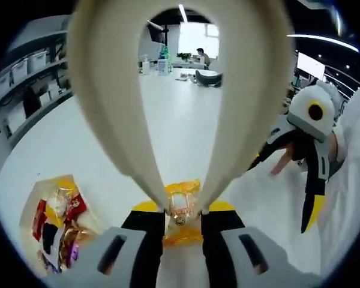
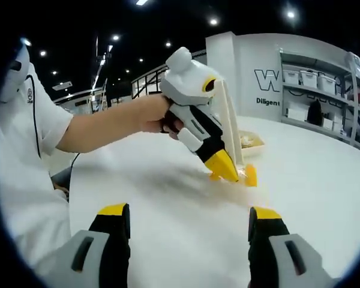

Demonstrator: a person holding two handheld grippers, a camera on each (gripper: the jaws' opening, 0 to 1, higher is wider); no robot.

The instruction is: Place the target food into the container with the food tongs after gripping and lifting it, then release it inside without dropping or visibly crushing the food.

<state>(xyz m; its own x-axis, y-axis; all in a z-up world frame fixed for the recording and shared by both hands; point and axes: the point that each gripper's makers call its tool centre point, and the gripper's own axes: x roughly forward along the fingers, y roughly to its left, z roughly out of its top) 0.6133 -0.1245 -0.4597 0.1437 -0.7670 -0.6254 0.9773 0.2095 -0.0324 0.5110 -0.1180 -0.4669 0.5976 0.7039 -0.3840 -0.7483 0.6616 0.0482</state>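
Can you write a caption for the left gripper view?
Tongs pinch an orange snack packet above the white table.

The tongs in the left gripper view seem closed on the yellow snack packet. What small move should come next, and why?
Probably a gentle lift. The tongs pinch the yellow packet at their tips, and in the right gripper view the packet sits low at the white table. The container of snacks lies off to one side, so the packet must rise before travelling there.

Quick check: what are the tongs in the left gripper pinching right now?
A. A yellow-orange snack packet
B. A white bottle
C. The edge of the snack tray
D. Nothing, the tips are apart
A: the cream tongs close their tips on the yellow-orange snack packet, apart from the snack tray.
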